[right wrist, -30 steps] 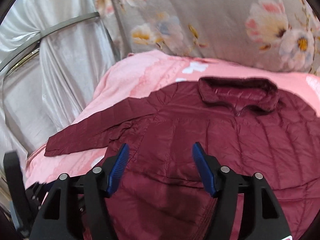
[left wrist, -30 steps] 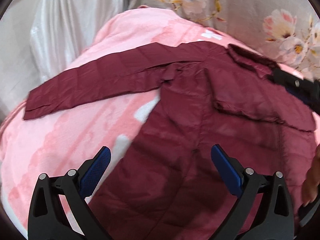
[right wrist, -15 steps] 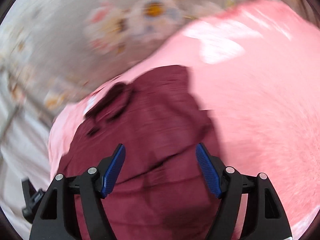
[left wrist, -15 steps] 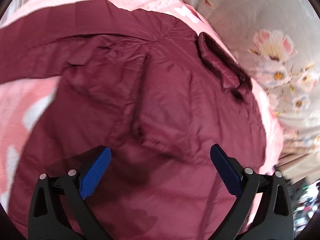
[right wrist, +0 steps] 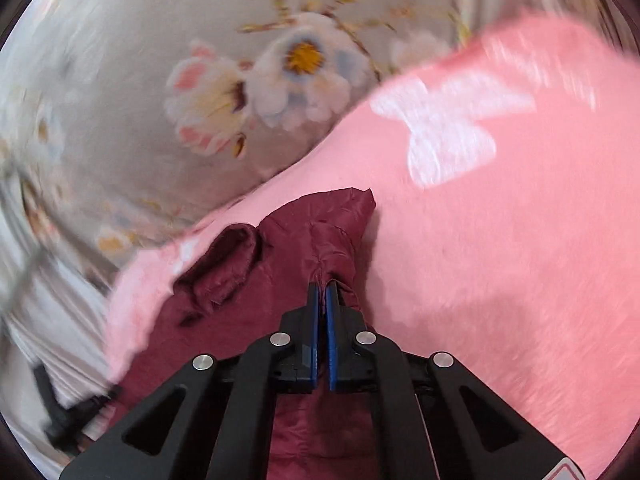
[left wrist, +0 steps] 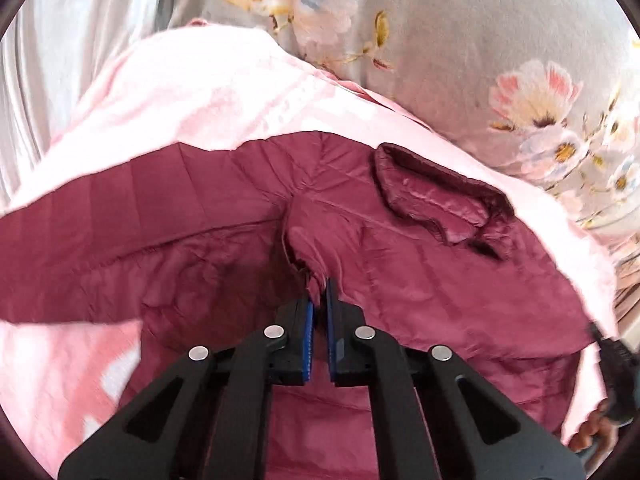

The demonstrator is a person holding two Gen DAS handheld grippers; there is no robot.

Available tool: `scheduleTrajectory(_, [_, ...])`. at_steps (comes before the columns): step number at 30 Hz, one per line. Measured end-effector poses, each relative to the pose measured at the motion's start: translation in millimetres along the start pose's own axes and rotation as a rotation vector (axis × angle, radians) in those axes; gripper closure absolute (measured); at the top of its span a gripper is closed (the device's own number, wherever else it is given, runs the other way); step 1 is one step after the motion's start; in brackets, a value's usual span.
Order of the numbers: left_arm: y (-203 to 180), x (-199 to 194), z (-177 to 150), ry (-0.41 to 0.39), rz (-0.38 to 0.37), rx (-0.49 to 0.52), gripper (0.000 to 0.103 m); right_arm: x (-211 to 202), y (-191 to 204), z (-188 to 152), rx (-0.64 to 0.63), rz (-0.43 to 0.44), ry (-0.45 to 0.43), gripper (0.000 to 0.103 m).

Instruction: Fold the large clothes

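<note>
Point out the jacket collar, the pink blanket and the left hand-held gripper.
Collar (left wrist: 436, 204): left wrist view, on its shiny inner lining.
Blanket (right wrist: 520, 240): right wrist view, on bare pink pile right of the jacket.
Left hand-held gripper (left wrist: 319, 304): left wrist view, between the fingertips pinching jacket fabric.

A maroon quilted jacket (left wrist: 400, 264), its collar (left wrist: 436, 208) a glossier shade of the same maroon, lies on a pink blanket (left wrist: 208, 96) patterned with white patches, one bow-shaped at two o'clock in the right wrist view. Toward twelve o'clock hangs a grey fabric (left wrist: 460, 40) printed with pink, white, pale blue and yellow flowers, and at ten o'clock a plain silvery-white cloth (left wrist: 60, 48). Both black grippers, left gripper (left wrist: 319, 300) and right gripper (right wrist: 321, 292), carry blue pads (left wrist: 308, 328) and silver rivets (left wrist: 275, 331).
</note>
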State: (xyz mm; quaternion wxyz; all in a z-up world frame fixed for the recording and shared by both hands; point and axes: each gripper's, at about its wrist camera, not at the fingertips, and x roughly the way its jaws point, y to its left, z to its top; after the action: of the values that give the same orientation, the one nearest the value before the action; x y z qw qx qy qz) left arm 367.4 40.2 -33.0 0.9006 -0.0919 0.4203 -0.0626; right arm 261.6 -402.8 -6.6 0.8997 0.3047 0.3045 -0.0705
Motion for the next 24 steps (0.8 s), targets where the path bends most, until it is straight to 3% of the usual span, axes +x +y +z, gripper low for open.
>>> scheduleTrajectory(5, [3,53,-28,0.112,0.073,0.049,0.098,42,-6,-24,-0.066,-0.164,0.132,0.100])
scheduleTrajectory(9, [-6,51,-40,0.029,0.131,0.121,0.097,48,-14,-35,-0.086,-0.199,0.155,0.100])
scheduleTrajectory(13, [-12,50,-42,0.012,0.165,0.162,0.097,49,-8,-34,-0.129,-0.233,0.165,0.098])
scheduleTrajectory(15, [-8,45,-41,0.020,0.156,0.158,0.089,40,-9,-32,-0.126,-0.246,0.181,0.095])
scheduleTrajectory(17, [-6,31,-42,0.014,0.155,0.168,0.066,22,-9,-35,-0.142,-0.290,0.164,0.085])
scheduleTrajectory(19, [-3,9,-40,-0.030,0.181,0.189,0.054,2,1,-38,-0.202,-0.340,0.117,0.081])
scheduleTrajectory(20, [-5,0,-37,-0.052,0.194,0.202,0.053,-7,14,-37,-0.246,-0.342,0.094,0.080])
scheduleTrajectory(22, [-17,-18,-27,-0.086,0.191,0.220,0.050,-12,39,-37,-0.290,-0.296,0.079,0.076])
scheduleTrajectory(24, [-37,-24,-20,-0.095,0.153,0.223,0.040,-8,67,-40,-0.334,-0.249,0.077,0.063])
